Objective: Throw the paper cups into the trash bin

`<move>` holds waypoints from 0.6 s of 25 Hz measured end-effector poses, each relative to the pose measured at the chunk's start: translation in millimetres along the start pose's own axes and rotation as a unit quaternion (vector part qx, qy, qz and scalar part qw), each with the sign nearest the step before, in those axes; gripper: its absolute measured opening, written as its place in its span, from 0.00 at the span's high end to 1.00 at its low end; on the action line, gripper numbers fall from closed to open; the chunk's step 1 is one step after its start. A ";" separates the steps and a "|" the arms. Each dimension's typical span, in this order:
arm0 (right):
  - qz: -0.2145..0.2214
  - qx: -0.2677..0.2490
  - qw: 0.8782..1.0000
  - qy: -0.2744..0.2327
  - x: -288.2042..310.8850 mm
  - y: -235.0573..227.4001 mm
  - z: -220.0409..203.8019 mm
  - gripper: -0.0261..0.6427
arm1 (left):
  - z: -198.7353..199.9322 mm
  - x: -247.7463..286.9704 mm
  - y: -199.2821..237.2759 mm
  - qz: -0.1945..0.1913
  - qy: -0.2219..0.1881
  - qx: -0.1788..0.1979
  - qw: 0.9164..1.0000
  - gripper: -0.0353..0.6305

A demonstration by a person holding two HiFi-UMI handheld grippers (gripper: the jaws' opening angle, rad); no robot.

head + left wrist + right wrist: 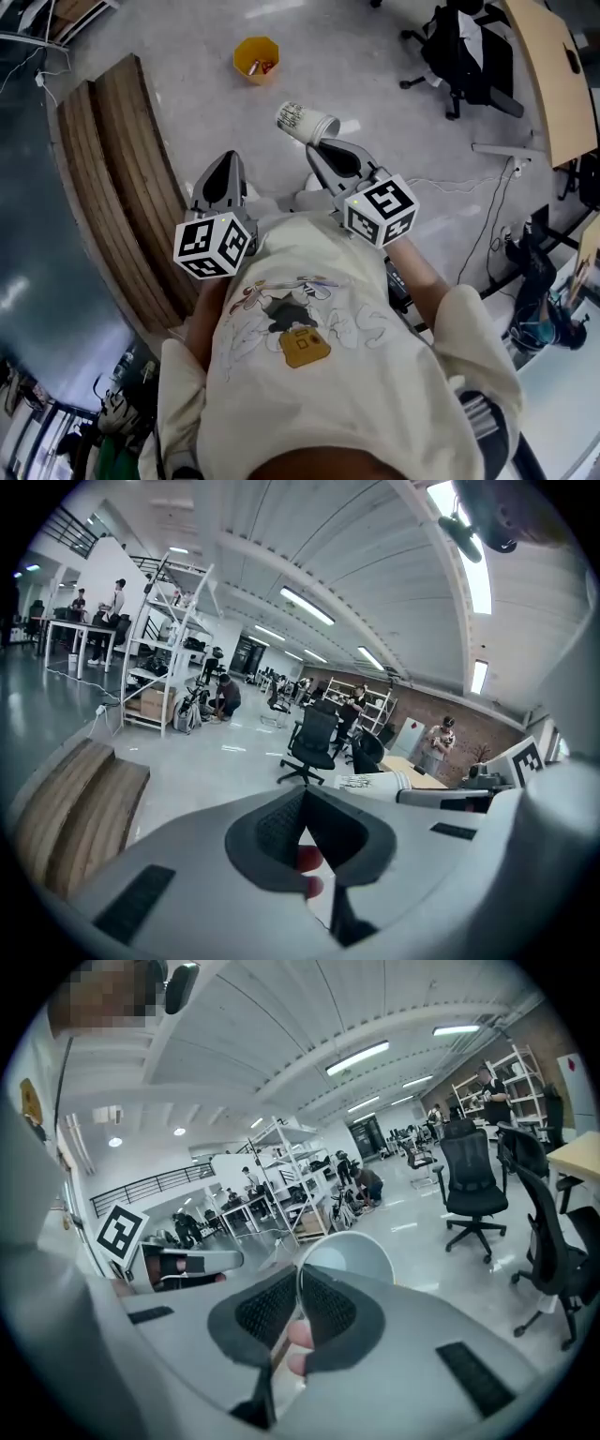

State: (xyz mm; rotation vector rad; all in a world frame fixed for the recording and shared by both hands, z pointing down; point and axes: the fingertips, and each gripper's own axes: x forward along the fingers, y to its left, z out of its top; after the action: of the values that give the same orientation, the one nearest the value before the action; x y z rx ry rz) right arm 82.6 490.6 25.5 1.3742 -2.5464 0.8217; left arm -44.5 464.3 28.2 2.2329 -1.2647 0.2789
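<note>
A white printed paper cup hangs on its side above the floor, and my right gripper is shut on its rim. In the right gripper view the rim of the cup is pinched between the jaws of the right gripper, with the cup's open inside showing. My left gripper is held beside it at the left, shut and empty. In the left gripper view the left gripper has its jaws together, and the cup shows off to the right. A yellow trash bin stands on the floor ahead, with small items in it.
A curved wooden bench runs along the left. Black office chairs and a wooden desk stand at the far right. Cables trail over the grey floor. People and shelving are far off in the hall.
</note>
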 end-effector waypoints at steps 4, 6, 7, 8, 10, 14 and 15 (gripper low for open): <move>0.031 0.017 0.999 -0.021 -13.9 -10.8 15.4 0.92 | 6.9 1.9 -11.8 0.021 -0.013 -0.013 1.000 0.94; 0.038 0.008 0.999 -0.025 -19.8 -19.1 21.5 0.92 | 4.8 2.7 -16.9 0.033 -0.015 -0.021 0.999 0.94; 0.042 0.005 0.999 -0.026 -21.5 -24.2 23.1 0.92 | 2.0 3.8 -18.8 0.039 -0.016 -0.022 0.999 0.94; 0.046 0.005 0.999 -0.026 -21.5 -29.9 23.8 0.92 | -1.3 5.5 -19.5 0.045 -0.016 -0.024 0.999 0.94; 0.051 0.008 0.998 -0.026 -15.7 -42.0 24.8 0.92 | -7.7 10.7 -17.4 0.055 -0.015 -0.034 0.998 0.94; 0.039 0.013 0.999 -0.024 0.6 -59.3 30.0 0.92 | -16.7 22.7 -9.0 0.068 0.000 -0.058 0.996 0.94; 0.036 0.017 0.999 -0.025 5.7 -61.7 32.6 0.92 | -14.5 26.7 -5.3 0.068 0.003 -0.055 0.996 0.94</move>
State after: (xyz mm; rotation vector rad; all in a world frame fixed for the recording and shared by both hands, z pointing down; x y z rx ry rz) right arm 133.5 442.5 24.7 1.3351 -2.6461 0.8565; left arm -24.5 455.1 49.8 2.0554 -1.3965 0.2603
